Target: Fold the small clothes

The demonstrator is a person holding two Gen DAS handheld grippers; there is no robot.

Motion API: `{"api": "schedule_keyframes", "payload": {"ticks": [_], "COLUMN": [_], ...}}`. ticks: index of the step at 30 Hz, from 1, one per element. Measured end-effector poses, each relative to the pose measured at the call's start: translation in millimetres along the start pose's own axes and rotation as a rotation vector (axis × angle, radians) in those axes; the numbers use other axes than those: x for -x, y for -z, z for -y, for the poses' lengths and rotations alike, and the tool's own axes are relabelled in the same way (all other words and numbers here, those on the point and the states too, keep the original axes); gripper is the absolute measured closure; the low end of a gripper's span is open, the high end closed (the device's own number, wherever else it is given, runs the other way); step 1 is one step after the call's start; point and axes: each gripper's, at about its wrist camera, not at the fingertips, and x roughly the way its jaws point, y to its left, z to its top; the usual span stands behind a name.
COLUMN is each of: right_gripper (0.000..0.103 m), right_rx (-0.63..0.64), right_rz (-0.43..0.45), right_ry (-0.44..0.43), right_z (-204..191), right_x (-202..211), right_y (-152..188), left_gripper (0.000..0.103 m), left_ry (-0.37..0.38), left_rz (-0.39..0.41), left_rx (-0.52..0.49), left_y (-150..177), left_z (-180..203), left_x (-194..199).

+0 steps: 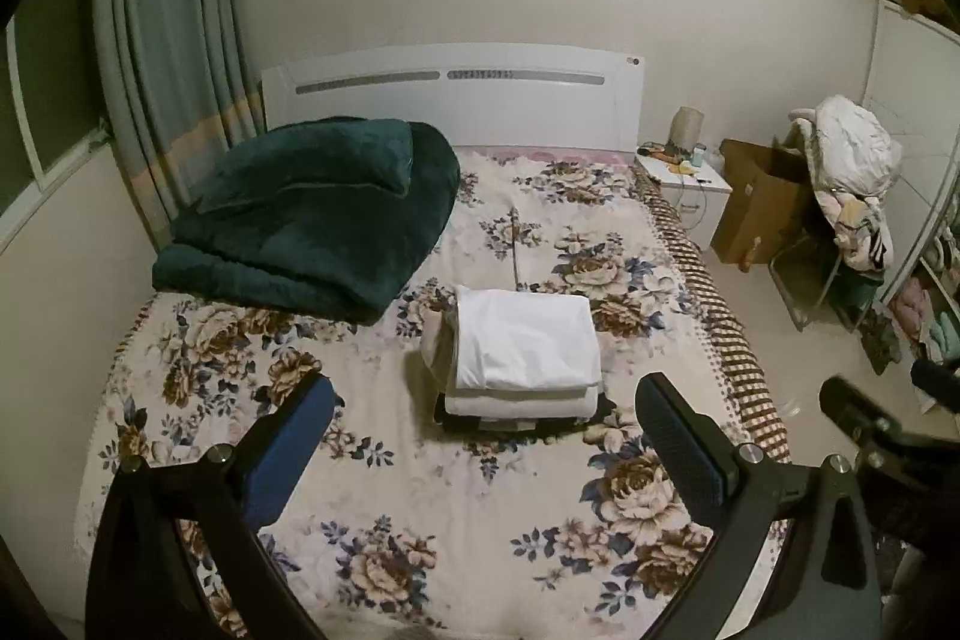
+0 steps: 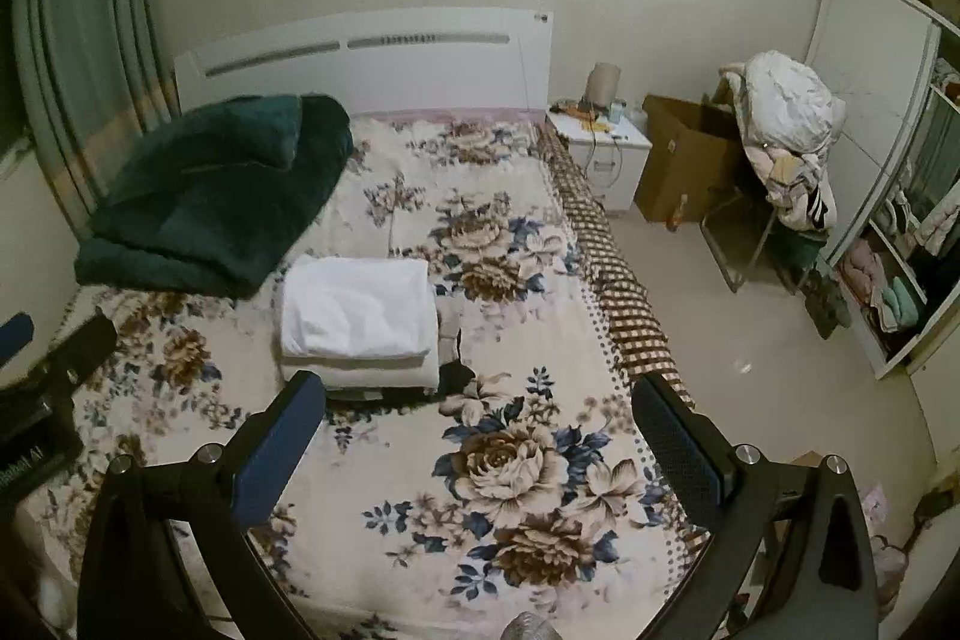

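A neat stack of folded clothes lies in the middle of the floral bed, white pieces on top and a dark one at the bottom. It also shows in the right wrist view. My left gripper is open and empty, held above the bed just in front of the stack. My right gripper is open and empty, above the bed to the right of the stack. The right gripper shows at the edge of the left wrist view, and the left gripper at the left edge of the right wrist view.
A folded dark green blanket lies at the head of the bed on the left. A white nightstand, a cardboard box and a chair piled with clothes stand to the right. An open wardrobe is at the far right.
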Motion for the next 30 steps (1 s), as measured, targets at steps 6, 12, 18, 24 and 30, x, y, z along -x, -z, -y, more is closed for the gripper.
{"api": "schedule_keyframes", "payload": {"ticks": [6, 12, 18, 24, 30], "right_gripper": [0.0, 0.0, 0.0, 0.0, 0.0], "right_rx": [-0.001, -0.001, -0.002, -0.005, 0.011], "right_rz": [0.061, 0.1, 0.118, 0.114, 0.117], "right_ry": [-0.013, -0.017, -0.021, -0.024, -0.037], "right_z": [7, 11, 15, 17, 16], "right_x": [67, 114, 132, 141, 147], "right_y": [6, 12, 10, 13, 5], "left_gripper": [0.0, 0.0, 0.0, 0.0, 0.0], "left_ry": [0.004, -0.013, -0.039, -0.056, -0.059], "left_rz": [0.027, 0.052, 0.058, 0.064, 0.063], "left_rx": [0.009, 0.018, 0.02, 0.024, 0.026], "left_y": [8, 12, 16, 17, 17], "left_z": [0, -1, 1, -2, -2], "left_x": [42, 68, 83, 87, 89]}}
